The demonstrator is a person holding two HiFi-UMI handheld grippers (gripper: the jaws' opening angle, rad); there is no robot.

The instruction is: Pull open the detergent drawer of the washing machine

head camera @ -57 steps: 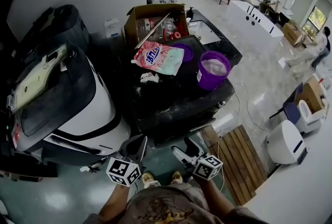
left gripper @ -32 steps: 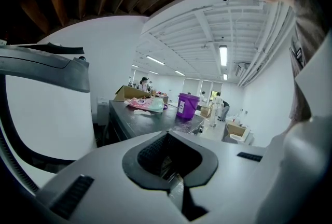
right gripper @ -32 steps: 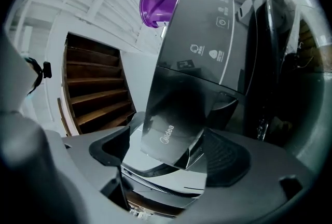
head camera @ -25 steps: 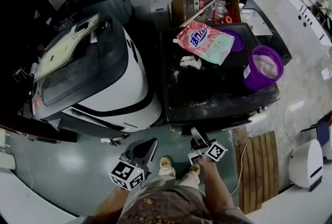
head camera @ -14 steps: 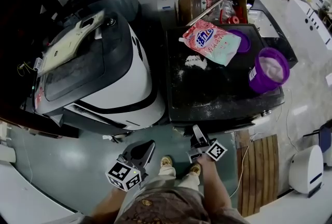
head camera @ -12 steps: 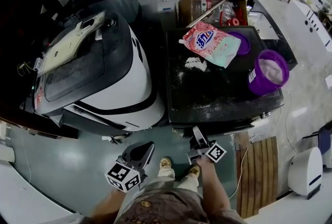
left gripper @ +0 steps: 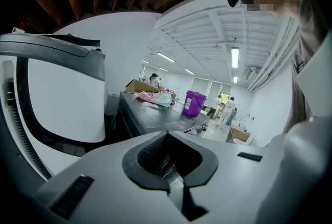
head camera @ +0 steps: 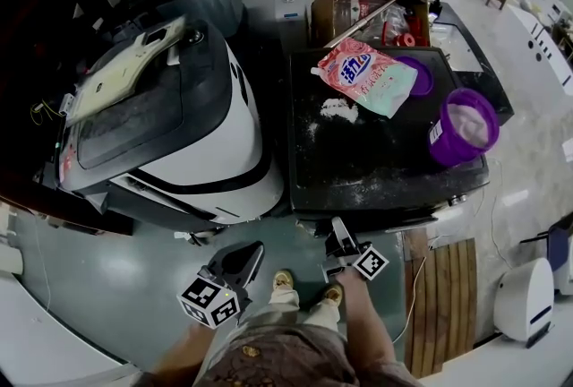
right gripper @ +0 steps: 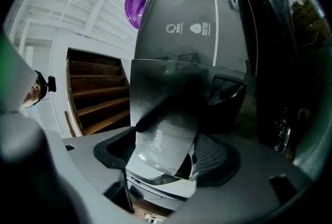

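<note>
The dark washing machine (head camera: 385,152) stands at centre right in the head view. My right gripper (head camera: 337,237) is up against its front edge, where the drawer is hidden from above. In the right gripper view the grey detergent drawer front (right gripper: 168,109), with a brand label, lies between the jaws of my right gripper (right gripper: 166,153). They are closing around it, and I cannot see the pads pressing on it. My left gripper (head camera: 238,261) hangs low over the floor, left of my feet. In its own view my left gripper (left gripper: 167,140) is shut and holds nothing.
On the dark machine's top lie a pink detergent bag (head camera: 369,79), a purple bucket (head camera: 462,127), a cardboard box (head camera: 367,2) and spilled powder (head camera: 338,111). A white and black machine (head camera: 170,134) stands to the left. A wooden pallet (head camera: 443,305) lies on the floor at the right.
Since the earliest frame the right gripper has come up to the dark machine's front edge. Over the last second both grippers have hardly moved, and the head view has shifted a little.
</note>
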